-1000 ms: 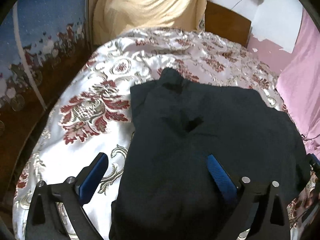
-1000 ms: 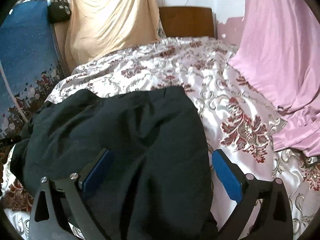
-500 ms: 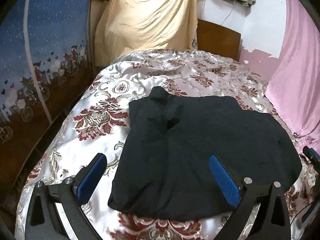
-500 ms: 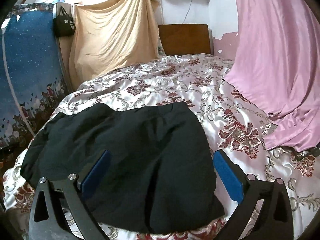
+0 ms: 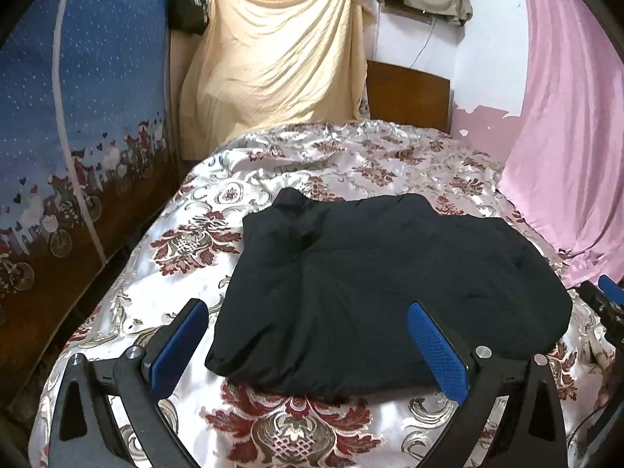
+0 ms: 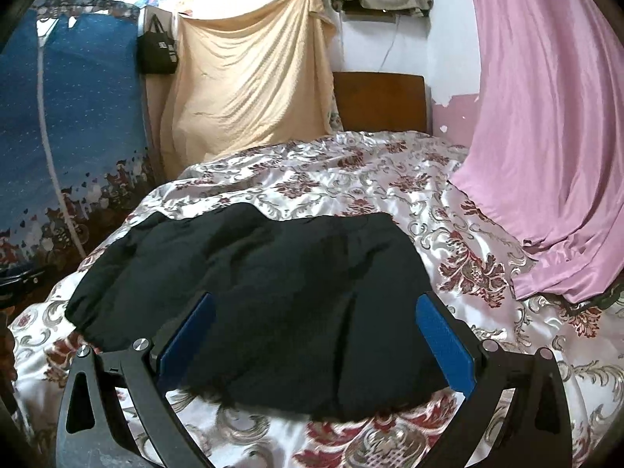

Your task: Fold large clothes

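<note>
A black garment lies folded into a thick rectangle on the floral satin bedspread; in the right wrist view the same garment fills the middle. My left gripper is open, raised above and in front of the garment's near left edge, holding nothing. My right gripper is also open, hovering over the garment's near right part with nothing between its blue pads. The right gripper's tip peeks in at the left wrist view's right edge.
A pink curtain drapes onto the bed's right side. A beige cloth hangs at the back beside a wooden headboard. A blue patterned panel runs along the bed's left side. A black bag hangs on the wall.
Both grippers have pulled back and up from the garment, which now lies farther ahead and whole in view. The garment rests folded on the bed; both grippers stay open.
</note>
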`<state>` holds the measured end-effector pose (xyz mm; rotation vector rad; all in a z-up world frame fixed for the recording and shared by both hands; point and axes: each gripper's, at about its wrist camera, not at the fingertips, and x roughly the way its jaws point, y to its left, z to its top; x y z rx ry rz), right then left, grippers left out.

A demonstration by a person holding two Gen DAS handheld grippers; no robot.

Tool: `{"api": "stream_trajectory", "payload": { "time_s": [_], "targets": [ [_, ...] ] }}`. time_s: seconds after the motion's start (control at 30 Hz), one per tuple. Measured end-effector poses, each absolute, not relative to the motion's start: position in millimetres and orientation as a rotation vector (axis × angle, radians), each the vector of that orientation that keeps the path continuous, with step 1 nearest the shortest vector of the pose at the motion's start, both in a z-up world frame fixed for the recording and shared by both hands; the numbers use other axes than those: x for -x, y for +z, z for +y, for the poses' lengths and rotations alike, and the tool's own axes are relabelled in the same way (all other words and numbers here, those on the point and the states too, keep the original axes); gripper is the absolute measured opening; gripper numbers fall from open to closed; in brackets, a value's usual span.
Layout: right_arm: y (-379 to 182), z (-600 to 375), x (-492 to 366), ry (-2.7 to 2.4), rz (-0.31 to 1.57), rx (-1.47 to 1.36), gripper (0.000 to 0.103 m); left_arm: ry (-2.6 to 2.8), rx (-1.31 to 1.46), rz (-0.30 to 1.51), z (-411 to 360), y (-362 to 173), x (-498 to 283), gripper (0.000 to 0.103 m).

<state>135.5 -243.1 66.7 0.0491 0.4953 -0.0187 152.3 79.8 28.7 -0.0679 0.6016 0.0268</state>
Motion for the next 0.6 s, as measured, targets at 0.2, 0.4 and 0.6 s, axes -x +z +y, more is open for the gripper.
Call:
{"api": "stream_trajectory", "payload": {
  "time_s": [0.2,0.4,0.6],
  "targets": [
    [64.1,-222.7,-104.2,-0.014,0.457,-0.04,0.101,0.031,0.057,0.557,72.4,26.5,-122.3,0.103],
    [53.6,-208.0,-75.2,-0.005,0.444,-0.05,0.101,0.034,0.023,0.514,64.7,23.2,-95.4,0.103],
    [39.5,-201.6,-54.6,-0.003,0.423,-0.051,0.101,0.042,-0.028,0.472,53.5,16.2,-74.1,0.103]
  ]
}}
